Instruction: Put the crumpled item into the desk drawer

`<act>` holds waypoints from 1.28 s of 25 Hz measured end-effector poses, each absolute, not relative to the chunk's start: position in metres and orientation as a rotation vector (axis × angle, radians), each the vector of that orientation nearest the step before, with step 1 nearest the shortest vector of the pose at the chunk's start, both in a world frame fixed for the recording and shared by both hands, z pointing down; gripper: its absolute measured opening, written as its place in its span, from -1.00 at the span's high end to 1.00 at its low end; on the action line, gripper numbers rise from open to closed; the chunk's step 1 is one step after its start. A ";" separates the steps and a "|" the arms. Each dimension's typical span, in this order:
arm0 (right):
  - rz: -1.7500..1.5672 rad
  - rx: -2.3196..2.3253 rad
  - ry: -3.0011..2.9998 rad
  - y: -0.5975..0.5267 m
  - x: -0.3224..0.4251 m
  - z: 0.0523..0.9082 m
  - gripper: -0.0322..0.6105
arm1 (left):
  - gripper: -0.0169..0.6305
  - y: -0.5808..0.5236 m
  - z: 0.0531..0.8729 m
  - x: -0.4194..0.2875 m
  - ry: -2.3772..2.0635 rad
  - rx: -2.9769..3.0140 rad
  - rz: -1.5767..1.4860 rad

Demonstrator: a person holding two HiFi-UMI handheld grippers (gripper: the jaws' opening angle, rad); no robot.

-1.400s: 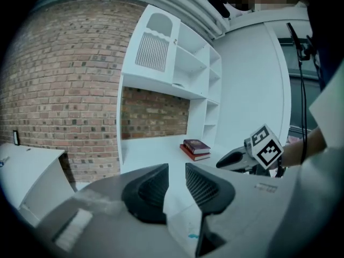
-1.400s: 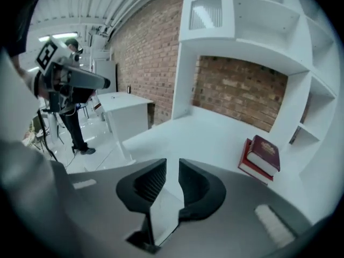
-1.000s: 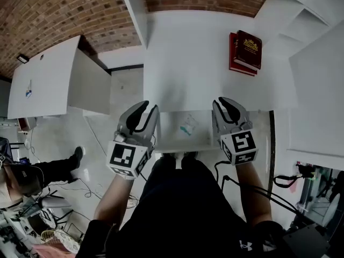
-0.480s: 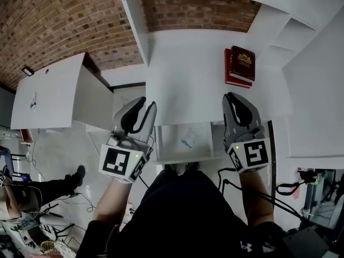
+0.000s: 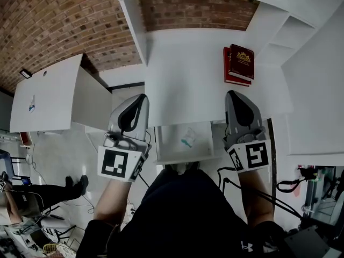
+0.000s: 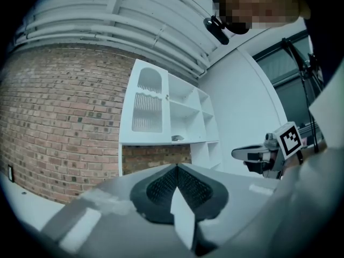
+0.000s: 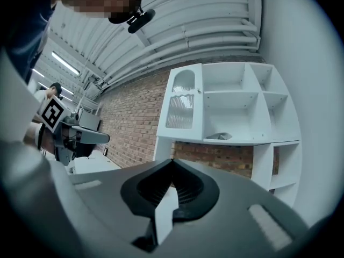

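Note:
The crumpled item (image 5: 187, 138), white with a teal patch, lies inside the open desk drawer (image 5: 185, 158) under the front edge of the white desk (image 5: 185, 79). My left gripper (image 5: 142, 97) is held left of the drawer with its jaws shut and nothing between them. My right gripper (image 5: 234, 94) is raised to the drawer's right, also shut and empty. Both point upward, away from the drawer. In the left gripper view the closed tips (image 6: 177, 166) face a white shelf unit (image 6: 161, 114). The right gripper view shows closed tips (image 7: 172, 160) too.
Two red books (image 5: 239, 64) lie on the desk at the right. A second white desk (image 5: 51, 93) stands to the left. White shelving (image 7: 231, 109) stands against a brick wall (image 5: 64, 15). A person's legs (image 5: 48, 190) show at far left.
Both grippers' jaws have gone from open to shut, with nothing in them. The hands drew slightly apart and the head view shifted a little.

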State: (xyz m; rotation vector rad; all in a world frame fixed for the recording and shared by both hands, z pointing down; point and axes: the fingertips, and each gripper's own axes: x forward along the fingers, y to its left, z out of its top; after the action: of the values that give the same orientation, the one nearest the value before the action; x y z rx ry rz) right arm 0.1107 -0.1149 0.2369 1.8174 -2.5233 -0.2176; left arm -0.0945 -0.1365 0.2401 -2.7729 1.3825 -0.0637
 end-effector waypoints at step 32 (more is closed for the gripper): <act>-0.176 1.762 -2.509 -0.125 0.110 0.258 0.89 | 0.94 -0.153 0.253 -0.086 1.390 -2.800 -0.036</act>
State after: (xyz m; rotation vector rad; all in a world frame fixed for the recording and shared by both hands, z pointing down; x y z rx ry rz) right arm 0.1096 -0.1255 0.2576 1.7619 -2.5086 -0.1757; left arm -0.0858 -0.1528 0.2529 -2.8003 1.3902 -0.0356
